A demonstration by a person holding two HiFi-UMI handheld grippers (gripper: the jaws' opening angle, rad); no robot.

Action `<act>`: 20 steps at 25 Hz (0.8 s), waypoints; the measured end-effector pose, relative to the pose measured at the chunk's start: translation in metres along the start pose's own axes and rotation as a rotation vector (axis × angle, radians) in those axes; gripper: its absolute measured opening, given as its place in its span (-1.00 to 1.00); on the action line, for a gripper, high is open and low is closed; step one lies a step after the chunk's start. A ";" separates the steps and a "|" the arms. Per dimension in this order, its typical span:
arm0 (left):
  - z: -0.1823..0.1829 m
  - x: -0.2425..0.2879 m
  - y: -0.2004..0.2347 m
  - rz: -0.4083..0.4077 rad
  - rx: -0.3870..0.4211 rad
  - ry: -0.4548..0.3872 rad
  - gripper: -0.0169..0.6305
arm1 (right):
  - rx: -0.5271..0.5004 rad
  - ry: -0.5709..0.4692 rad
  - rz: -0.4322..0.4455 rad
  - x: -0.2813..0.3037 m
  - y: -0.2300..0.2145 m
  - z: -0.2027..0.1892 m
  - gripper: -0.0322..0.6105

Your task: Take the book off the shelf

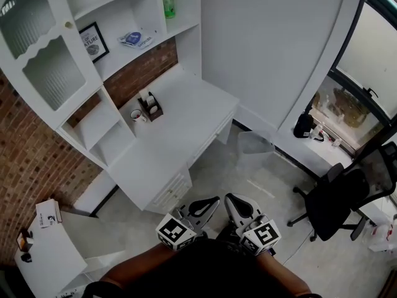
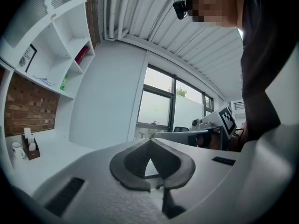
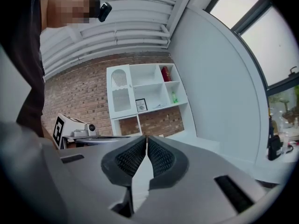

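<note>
Closed and empty, my left gripper (image 2: 149, 143) and right gripper (image 3: 146, 140) are hanging well apart from the white shelf unit (image 3: 154, 85), whose top right compartment is holding the standing red book (image 3: 165, 73); I am planning to approach squarely, opening one claw wide before reaching its spine.

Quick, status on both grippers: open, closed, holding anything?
Left gripper: closed, nothing between its jaws.
Right gripper: closed, nothing between its jaws.
</note>
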State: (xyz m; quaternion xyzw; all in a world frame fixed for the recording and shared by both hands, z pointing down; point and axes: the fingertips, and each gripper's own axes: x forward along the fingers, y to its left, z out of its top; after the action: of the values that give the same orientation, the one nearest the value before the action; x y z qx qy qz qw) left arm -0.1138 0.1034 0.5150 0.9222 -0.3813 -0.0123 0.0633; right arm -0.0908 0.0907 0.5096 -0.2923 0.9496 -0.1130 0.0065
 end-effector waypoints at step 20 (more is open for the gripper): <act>0.025 0.238 0.065 0.094 -0.004 -0.058 -0.93 | -0.035 -0.022 0.069 0.012 -0.244 0.073 -0.83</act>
State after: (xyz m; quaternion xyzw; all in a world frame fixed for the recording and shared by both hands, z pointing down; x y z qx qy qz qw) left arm 0.0075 -0.1127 0.5050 0.9024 -0.4258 -0.0367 0.0545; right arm 0.0397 -0.1275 0.4926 -0.2606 0.9608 -0.0928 0.0158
